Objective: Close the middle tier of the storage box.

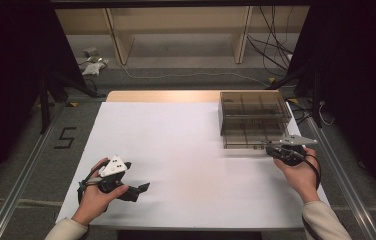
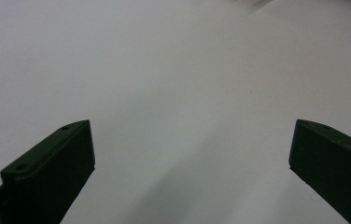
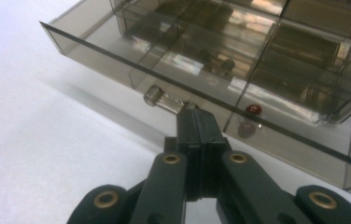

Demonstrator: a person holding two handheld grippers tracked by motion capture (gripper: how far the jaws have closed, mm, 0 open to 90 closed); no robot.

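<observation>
Jaws of right hand-held gripper (image 3: 193, 112) closed at drawer knob (image 3: 163, 99).

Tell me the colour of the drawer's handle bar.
The handle bar is clear and colourless; it shows best in the right gripper view.

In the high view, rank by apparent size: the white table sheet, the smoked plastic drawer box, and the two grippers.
1. White table sheet, by far the largest.
2. Drawer box.
3. Left gripper and right gripper: they look alike, and hands cover part of each, so no ranking between them.
</observation>
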